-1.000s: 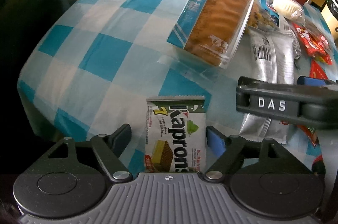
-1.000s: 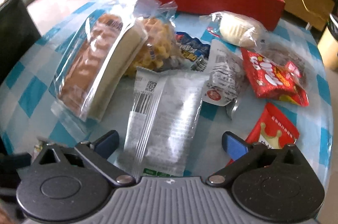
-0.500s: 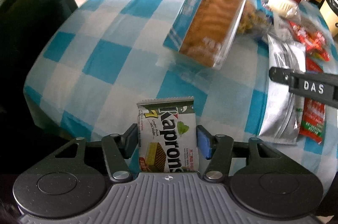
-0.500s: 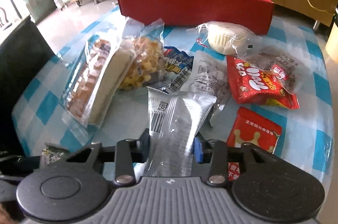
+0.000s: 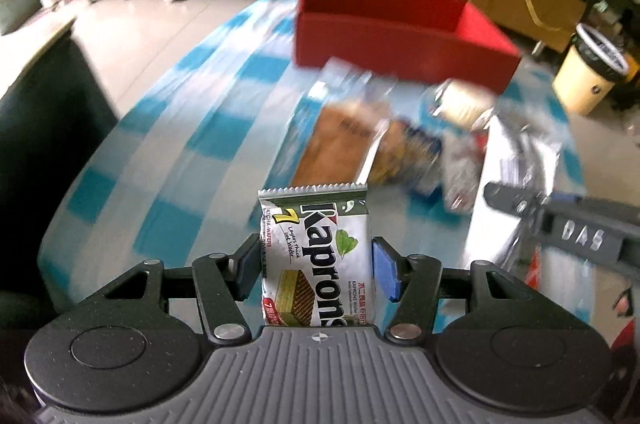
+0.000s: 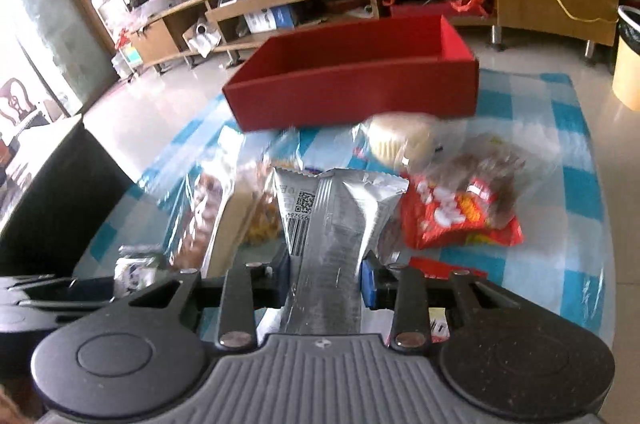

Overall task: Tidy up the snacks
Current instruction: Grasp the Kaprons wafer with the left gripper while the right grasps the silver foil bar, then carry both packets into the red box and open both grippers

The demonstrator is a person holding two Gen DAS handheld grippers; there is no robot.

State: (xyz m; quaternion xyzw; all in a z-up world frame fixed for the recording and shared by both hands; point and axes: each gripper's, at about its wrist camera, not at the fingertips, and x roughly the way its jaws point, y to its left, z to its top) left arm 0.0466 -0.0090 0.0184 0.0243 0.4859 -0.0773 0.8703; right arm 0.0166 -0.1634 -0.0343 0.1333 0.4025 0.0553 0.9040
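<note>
Wafer pack (image 5: 318, 260) between left fingers (image 5: 382, 272).

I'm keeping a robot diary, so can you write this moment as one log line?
left tool: shut on Kaprons wafer pack | right tool: shut on silver packet | both lifted | red box: looks empty

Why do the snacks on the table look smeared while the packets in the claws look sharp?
Left wrist view: wafer packet is crisp in the left gripper; tablecloth streaks with motion blur.
Right wrist view: silver packet in the right gripper is sharp; red box slightly soft; edges bend from the fisheye.
</note>
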